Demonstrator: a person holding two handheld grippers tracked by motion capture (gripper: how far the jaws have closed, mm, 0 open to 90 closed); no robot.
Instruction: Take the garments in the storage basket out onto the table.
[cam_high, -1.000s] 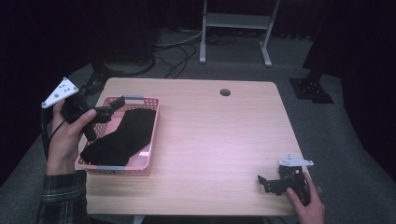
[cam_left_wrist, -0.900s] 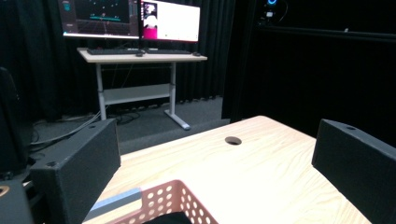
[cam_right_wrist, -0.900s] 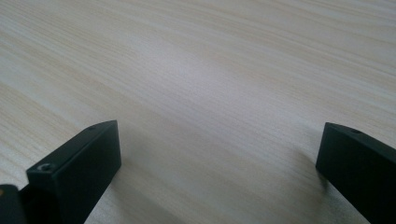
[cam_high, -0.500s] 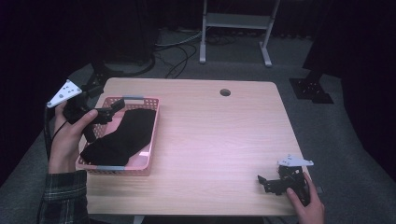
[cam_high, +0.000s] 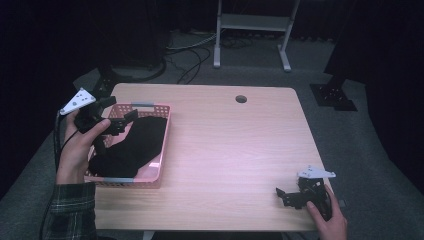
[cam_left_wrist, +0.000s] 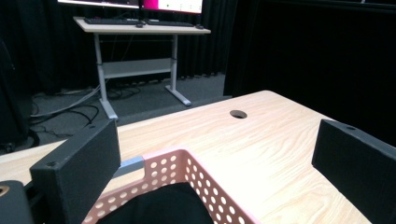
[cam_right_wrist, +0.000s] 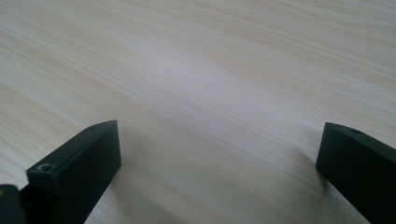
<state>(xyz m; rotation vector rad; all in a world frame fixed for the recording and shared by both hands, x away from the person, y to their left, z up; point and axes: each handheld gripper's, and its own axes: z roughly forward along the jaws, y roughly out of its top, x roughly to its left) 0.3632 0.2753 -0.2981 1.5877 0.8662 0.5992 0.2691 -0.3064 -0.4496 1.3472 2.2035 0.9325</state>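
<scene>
Cloth, black, crumpled (cam_high: 131, 147), inside pink perforated plastic basket (cam_high: 161, 150) at bench (cam_high: 235, 150) left edge. Left tongs (cam_high: 120, 121) spread above it, poised for pickup. Right tongs (cam_high: 287, 196) spread, parked on bench, empty.

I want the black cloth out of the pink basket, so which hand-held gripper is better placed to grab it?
Left. The left hand-held gripper hangs open right over the black cloth in the pink basket; the right hand-held gripper rests far across the table.
</scene>
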